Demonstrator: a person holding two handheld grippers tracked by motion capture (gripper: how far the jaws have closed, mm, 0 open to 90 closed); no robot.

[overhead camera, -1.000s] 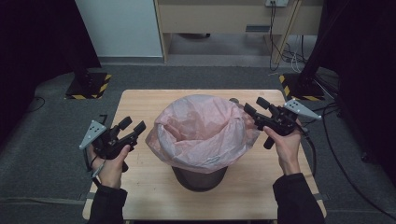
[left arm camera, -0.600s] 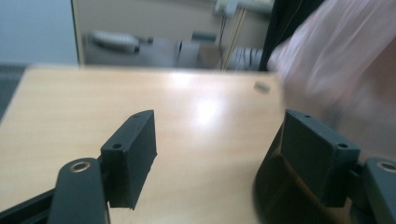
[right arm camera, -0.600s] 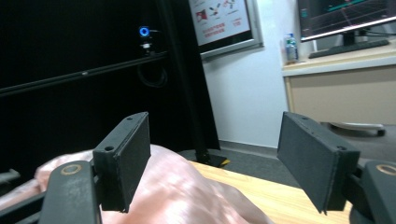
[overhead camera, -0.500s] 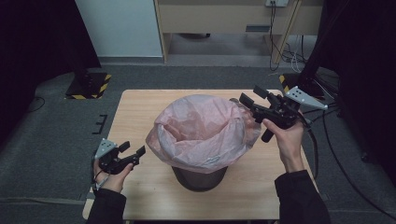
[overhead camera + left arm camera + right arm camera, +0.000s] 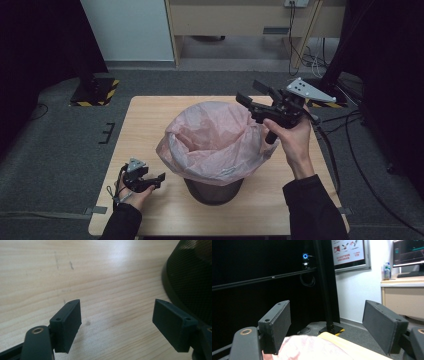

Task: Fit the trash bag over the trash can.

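A dark mesh bin (image 5: 214, 188) lined with a pink plastic bag (image 5: 215, 140) stands mid-table. The bag's rim folds out over the bin's top. My right gripper (image 5: 251, 95) hangs open above the bag's far right rim, its jaws pointing left with nothing between them; the pink bag (image 5: 312, 350) lies below it in the right gripper view. My left gripper (image 5: 159, 180) is low at the table's front left, open, just left of the bin's base. In the left gripper view it (image 5: 117, 325) faces bare wood with the bin's mesh wall (image 5: 192, 277) at right.
The wooden table (image 5: 150, 120) has grey carpet around it. A pale cabinet (image 5: 240, 20) and cables stand beyond the far edge. Black stands with hazard-striped feet (image 5: 95, 92) flank the table's back corners. A dark pole (image 5: 325, 285) and desk with monitor (image 5: 408, 252) appear in the right gripper view.
My left gripper dropped down and toward the table's front left, ending beside the bin's base. My right gripper lifted and shifted left over the bag's rim.
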